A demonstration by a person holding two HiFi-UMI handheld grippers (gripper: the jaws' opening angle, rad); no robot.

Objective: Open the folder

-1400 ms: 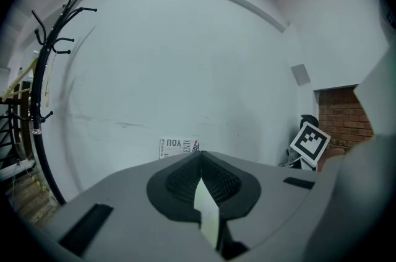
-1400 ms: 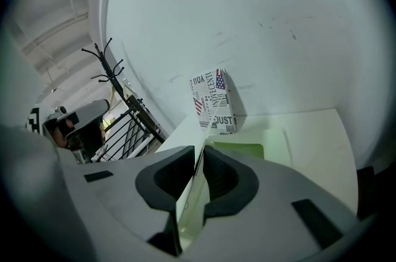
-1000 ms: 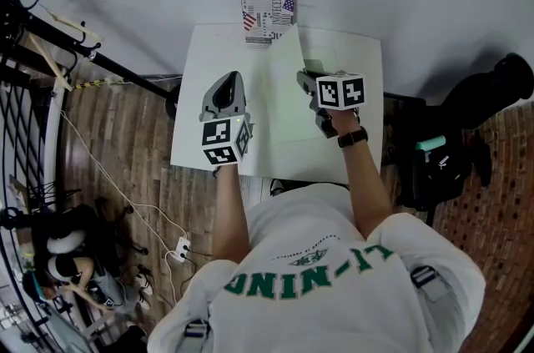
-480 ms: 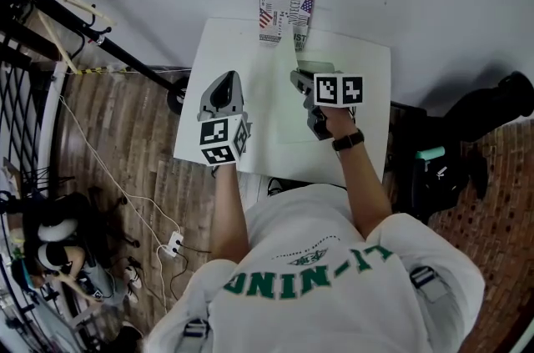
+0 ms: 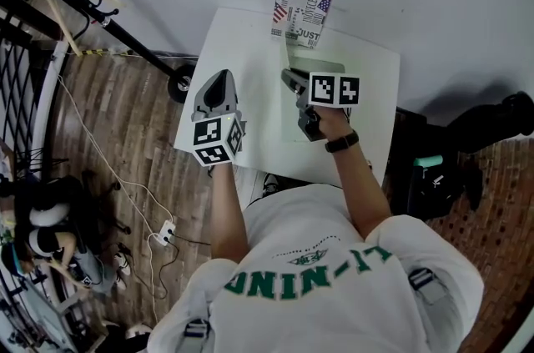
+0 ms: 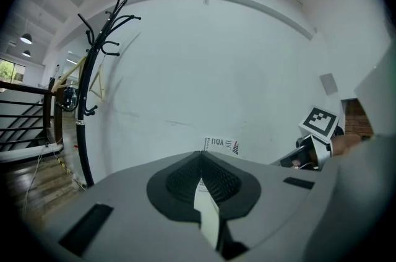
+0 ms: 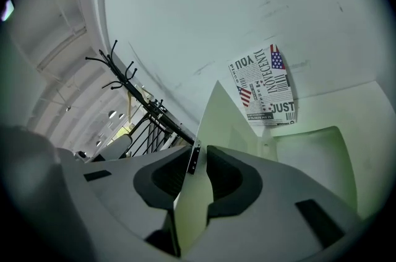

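Note:
A pale green folder [image 5: 327,69] lies on the white table [image 5: 250,42], its cover [image 5: 289,51] lifted and standing nearly on edge. My right gripper [image 5: 288,77] reaches in from the front. In the right gripper view the cover [image 7: 216,118] passes between the jaws of the right gripper [image 7: 198,152], which have just been opening: their tips stand apart and the sheet leans on the left one. The lower leaf [image 7: 315,155] stays flat. My left gripper [image 5: 219,79] hovers over the table's left part, shut and empty; in its own view the left gripper [image 6: 201,155] has its tips meeting.
A printed sheet with flags and lettering [image 5: 300,12] leans on the wall behind the table; it shows as a printed sheet [image 7: 266,87] in the right gripper view too. A black coat stand [image 6: 93,81] stands left of the table. Cables lie on the wooden floor [image 5: 125,134].
The folder's cover has swung up and leftward, from a broad raised flap to nearly edge-on. The right gripper moved left with it. The left gripper slid further along the table's left side.

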